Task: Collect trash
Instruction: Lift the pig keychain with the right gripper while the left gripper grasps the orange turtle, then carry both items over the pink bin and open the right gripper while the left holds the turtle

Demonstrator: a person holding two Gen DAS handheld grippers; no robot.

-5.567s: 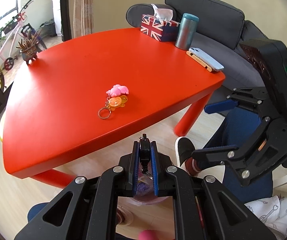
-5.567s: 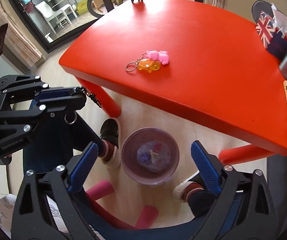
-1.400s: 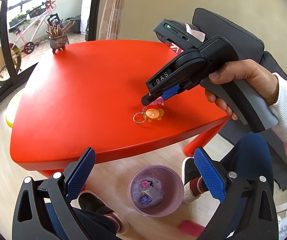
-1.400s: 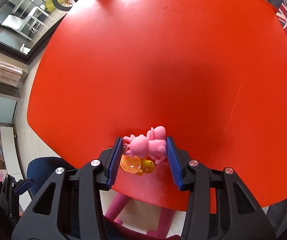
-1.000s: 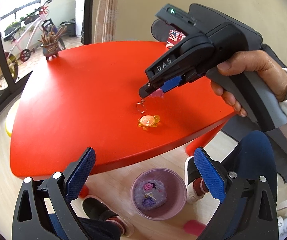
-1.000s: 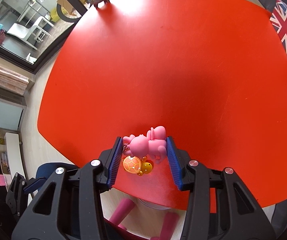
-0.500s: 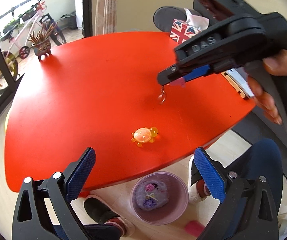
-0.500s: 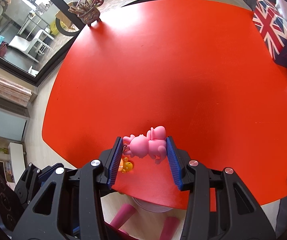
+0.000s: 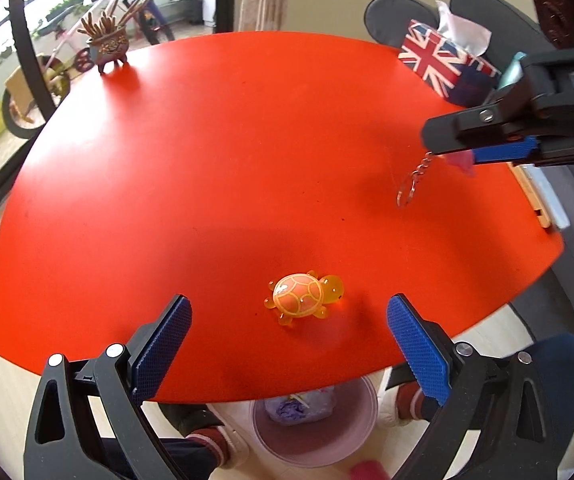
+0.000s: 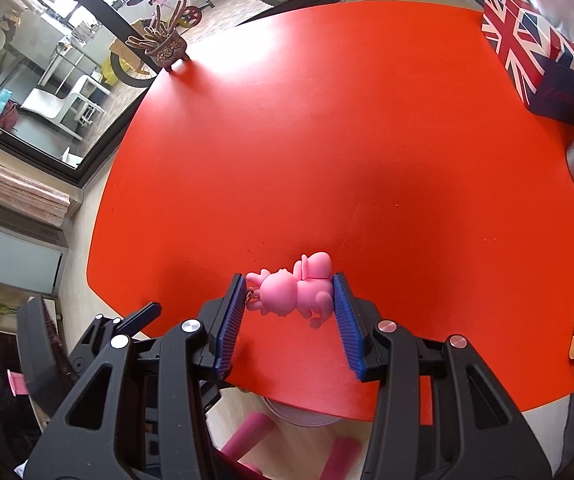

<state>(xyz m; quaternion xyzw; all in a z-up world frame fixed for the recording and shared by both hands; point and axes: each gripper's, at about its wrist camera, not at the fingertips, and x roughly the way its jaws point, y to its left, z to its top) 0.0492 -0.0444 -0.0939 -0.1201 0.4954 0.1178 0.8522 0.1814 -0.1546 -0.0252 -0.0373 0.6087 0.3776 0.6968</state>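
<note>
Pink pig keychain clamped in right gripper jaws, its ring mostly hidden. Orange turtle on desk, between closing, untouching left gripper jaws. Bin at six o'clock half hidden under desk edge.

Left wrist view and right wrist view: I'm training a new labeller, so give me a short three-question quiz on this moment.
1. True or false: the orange turtle lies on the red table.
2. What does the right gripper hold? A) tissue box B) pink pig keychain C) phone
3. Fill in: the keychain's ring hangs ____ the table.

Key:
1. True; it lies ahead of the left gripper, whose fingers are closing with nothing between them yet.
2. B, the pink pig keychain.
3. above.
</note>
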